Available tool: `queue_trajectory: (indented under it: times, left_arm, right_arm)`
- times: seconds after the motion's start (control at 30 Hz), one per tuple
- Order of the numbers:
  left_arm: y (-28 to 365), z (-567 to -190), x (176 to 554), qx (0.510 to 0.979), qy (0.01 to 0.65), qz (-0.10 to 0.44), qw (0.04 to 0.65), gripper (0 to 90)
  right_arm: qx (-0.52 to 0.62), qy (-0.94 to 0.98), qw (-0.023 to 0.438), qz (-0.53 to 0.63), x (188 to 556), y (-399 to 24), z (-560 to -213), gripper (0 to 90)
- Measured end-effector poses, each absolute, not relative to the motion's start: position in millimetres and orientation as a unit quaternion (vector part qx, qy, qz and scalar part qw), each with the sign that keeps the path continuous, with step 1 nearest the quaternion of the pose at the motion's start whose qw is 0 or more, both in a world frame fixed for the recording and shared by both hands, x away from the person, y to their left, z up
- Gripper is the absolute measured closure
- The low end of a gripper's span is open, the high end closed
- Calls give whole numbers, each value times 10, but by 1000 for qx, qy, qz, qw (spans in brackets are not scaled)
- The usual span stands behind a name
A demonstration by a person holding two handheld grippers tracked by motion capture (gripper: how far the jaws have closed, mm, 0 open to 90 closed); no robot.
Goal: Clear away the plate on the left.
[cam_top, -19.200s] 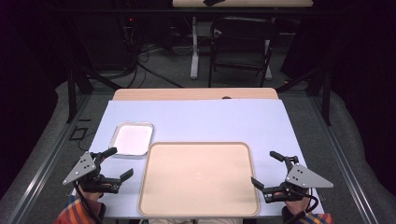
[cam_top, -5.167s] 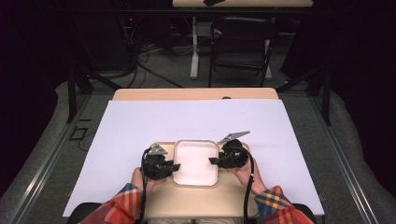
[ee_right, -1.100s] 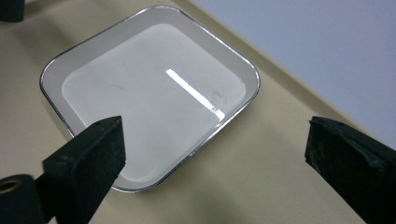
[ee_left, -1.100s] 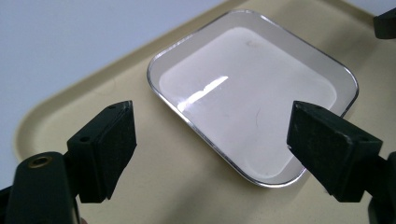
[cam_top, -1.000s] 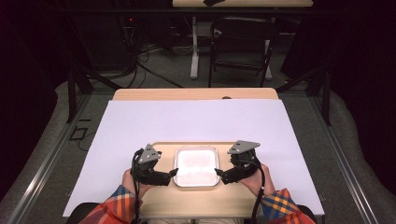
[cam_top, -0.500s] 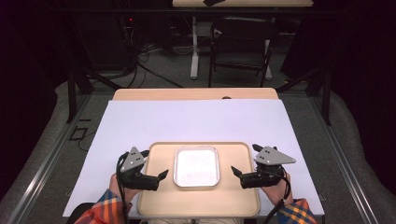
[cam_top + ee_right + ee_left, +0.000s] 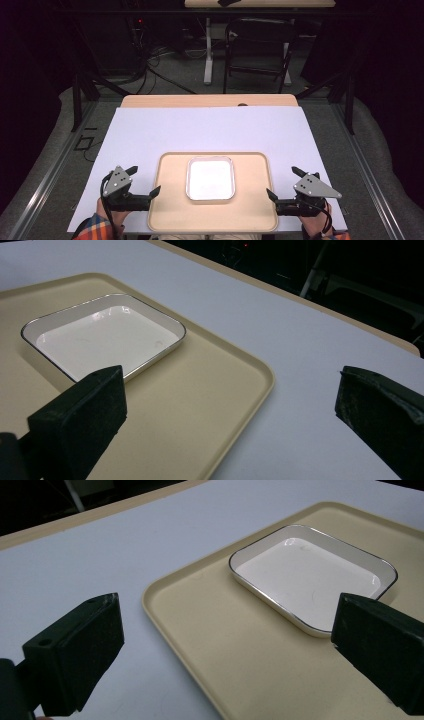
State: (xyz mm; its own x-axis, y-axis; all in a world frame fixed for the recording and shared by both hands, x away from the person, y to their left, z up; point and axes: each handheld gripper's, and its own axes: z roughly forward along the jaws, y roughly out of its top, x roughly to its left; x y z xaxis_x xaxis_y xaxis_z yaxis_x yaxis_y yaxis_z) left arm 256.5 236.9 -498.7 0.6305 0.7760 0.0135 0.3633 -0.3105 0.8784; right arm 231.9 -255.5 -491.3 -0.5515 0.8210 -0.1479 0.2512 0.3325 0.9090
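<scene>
A white rectangular dish [image 7: 210, 178] lies in the middle of a beige tray [image 7: 215, 220]. My left gripper [image 7: 145, 181] hovers at the tray's left edge, open; its jaws have just been opening and nothing is between them. At the tray's right edge my right gripper [image 7: 282, 182] is open and empty too. In the left gripper view, the left gripper [image 7: 227, 615] looks over the tray's corner [image 7: 240, 670] toward the dish [image 7: 310, 575]. The right gripper view has the right gripper [image 7: 230, 390] over the tray rim [image 7: 200, 410], with the dish [image 7: 100, 337] farther left.
The tray rests on a white sheet [image 7: 210, 130] that covers the table. A strip of wooden tabletop [image 7: 200, 101] shows at the far edge. A dark chair [image 7: 260, 50] and cables stand beyond the table.
Both grippers have drawn apart, away from the dish's sides, out to the tray's left and right edges. The dish has stayed in place on the tray.
</scene>
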Motion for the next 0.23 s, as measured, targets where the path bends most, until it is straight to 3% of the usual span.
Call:
queue_trajectory:
  times: [0.23]
  left_arm:
    - [2485, -5030, 2533, 772, 380, 222, 458, 5]
  right_arm:
    - [379, 738, 327, 453, 2246, -2689, -4932, 0]
